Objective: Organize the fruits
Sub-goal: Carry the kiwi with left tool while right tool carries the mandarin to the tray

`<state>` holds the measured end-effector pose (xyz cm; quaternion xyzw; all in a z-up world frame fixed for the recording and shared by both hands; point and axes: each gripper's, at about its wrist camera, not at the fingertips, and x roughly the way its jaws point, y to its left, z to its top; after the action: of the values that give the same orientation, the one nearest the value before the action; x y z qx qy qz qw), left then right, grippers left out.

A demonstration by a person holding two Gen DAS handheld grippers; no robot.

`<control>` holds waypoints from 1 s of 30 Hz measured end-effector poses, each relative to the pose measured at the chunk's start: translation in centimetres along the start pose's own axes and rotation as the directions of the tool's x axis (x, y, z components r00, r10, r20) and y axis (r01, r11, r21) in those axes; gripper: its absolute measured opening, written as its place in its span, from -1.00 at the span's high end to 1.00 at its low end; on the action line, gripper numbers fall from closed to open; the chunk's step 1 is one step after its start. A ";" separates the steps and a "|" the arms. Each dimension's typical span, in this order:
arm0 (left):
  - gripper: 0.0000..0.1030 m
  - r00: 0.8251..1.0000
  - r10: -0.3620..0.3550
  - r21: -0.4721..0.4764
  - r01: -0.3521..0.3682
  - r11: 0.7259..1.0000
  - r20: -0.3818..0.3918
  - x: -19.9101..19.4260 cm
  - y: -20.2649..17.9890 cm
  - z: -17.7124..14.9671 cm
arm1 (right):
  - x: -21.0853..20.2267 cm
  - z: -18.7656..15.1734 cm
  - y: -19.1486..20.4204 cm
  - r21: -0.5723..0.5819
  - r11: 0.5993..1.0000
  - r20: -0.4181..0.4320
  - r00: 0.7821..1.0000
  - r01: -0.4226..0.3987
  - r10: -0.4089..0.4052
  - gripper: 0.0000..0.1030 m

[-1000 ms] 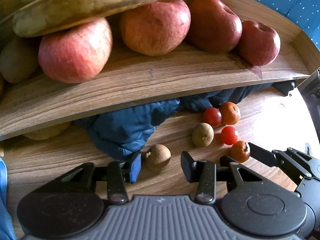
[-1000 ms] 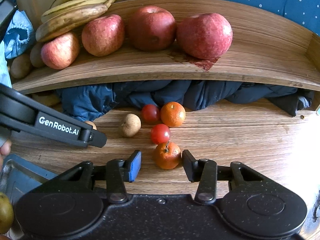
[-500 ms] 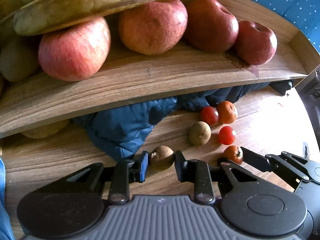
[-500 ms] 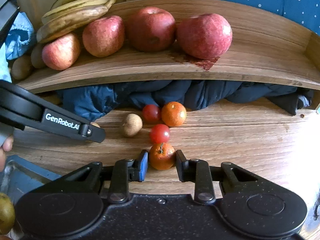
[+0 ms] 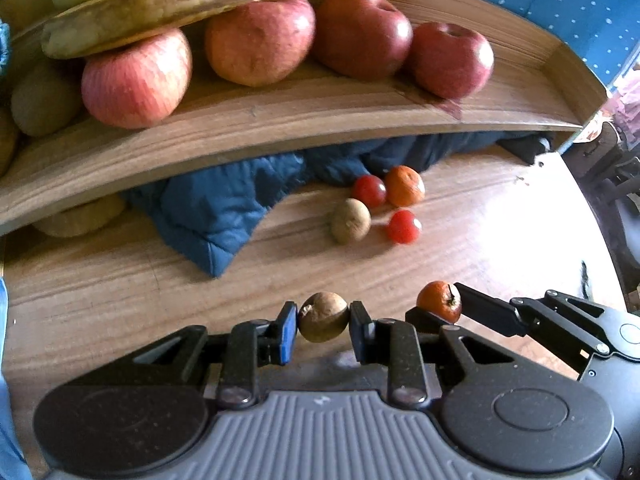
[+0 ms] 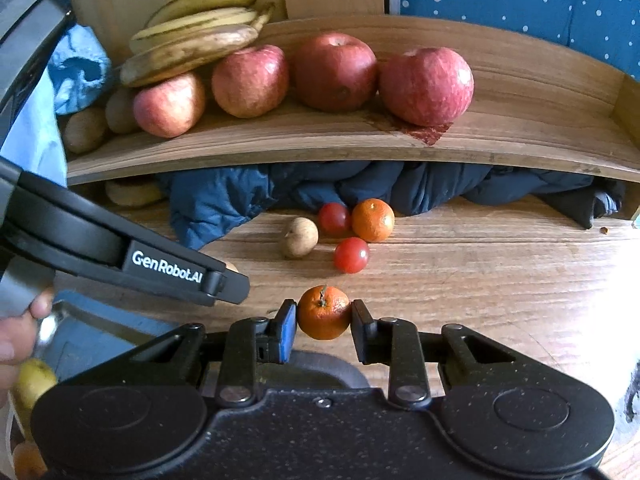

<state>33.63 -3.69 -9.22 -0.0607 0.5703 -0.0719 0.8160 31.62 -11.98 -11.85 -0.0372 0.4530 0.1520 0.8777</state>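
Observation:
My left gripper [image 5: 323,318] is shut on a small brown round fruit [image 5: 323,316] and holds it above the wooden table [image 5: 120,288]. My right gripper [image 6: 323,316] is shut on a small orange mandarin [image 6: 323,312]; it also shows in the left wrist view [image 5: 439,300]. On the table lie another brown fruit [image 6: 300,237], two cherry tomatoes [image 6: 351,255] [image 6: 334,219] and a second mandarin [image 6: 373,220].
A curved wooden shelf [image 6: 280,144] holds several red apples [image 6: 426,85], bananas [image 6: 192,40] and kiwis. A blue quilted cloth [image 6: 224,204] lies under the shelf. A dark tray [image 6: 92,336] with a yellowish fruit [image 6: 34,380] sits at the lower left.
Both grippers closed on their fruits, then drew back from the shelf and lifted them off the table. The other small fruits stayed in place.

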 end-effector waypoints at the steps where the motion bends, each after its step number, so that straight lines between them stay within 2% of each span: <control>1: 0.41 1.000 -0.001 0.002 0.001 1.000 0.001 -0.1 -0.2 -0.3 | -0.4 -0.2 0.0 -0.001 1.000 0.002 1.000 -0.004 0.004 0.41; 18: 0.41 0.999 0.005 -0.009 -0.005 1.000 0.034 -3.0 -2.6 -4.4 | -5.8 -3.8 0.7 -0.072 0.995 0.015 0.997 -0.069 0.070 0.41; 30: 0.41 1.000 0.004 -0.031 -0.004 0.999 -0.001 -4.3 -3.7 -6.7 | -8.1 -7.6 0.6 -0.111 0.986 -0.050 0.992 -0.121 0.116 0.41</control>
<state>25.68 -6.65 -6.90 -0.0724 0.5719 -0.0614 0.8148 21.11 -14.85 -9.74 -0.0635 0.4641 0.2286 0.8534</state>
